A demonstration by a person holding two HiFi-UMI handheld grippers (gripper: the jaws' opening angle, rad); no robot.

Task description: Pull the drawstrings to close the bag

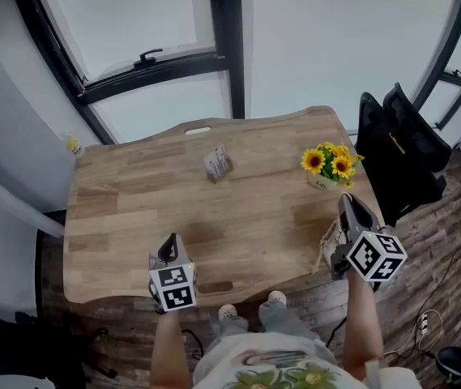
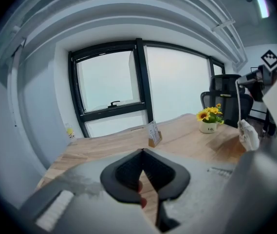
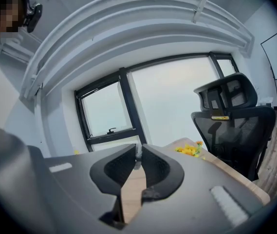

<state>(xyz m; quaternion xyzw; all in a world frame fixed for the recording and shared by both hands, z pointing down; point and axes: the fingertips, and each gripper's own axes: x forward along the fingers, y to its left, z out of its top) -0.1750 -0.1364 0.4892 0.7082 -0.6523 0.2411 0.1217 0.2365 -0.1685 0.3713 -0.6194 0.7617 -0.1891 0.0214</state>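
A person stands at the near edge of a wooden bench [image 1: 133, 209], a tool in each hand. The right tool [image 3: 137, 154] is clenched on a whitish drawstring [image 2: 237, 101], pinched at its jaw tips. A small pale bag [image 2: 249, 134] dangles from that cord by the bench's near right edge. The left tool [image 2: 142, 154] is clenched on nothing, over the near left edge. A card stand [image 1: 218, 163] and a pot of sunflowers [image 1: 329, 164] sit farther back, and a black office chair [image 1: 396, 148] stands to the right.
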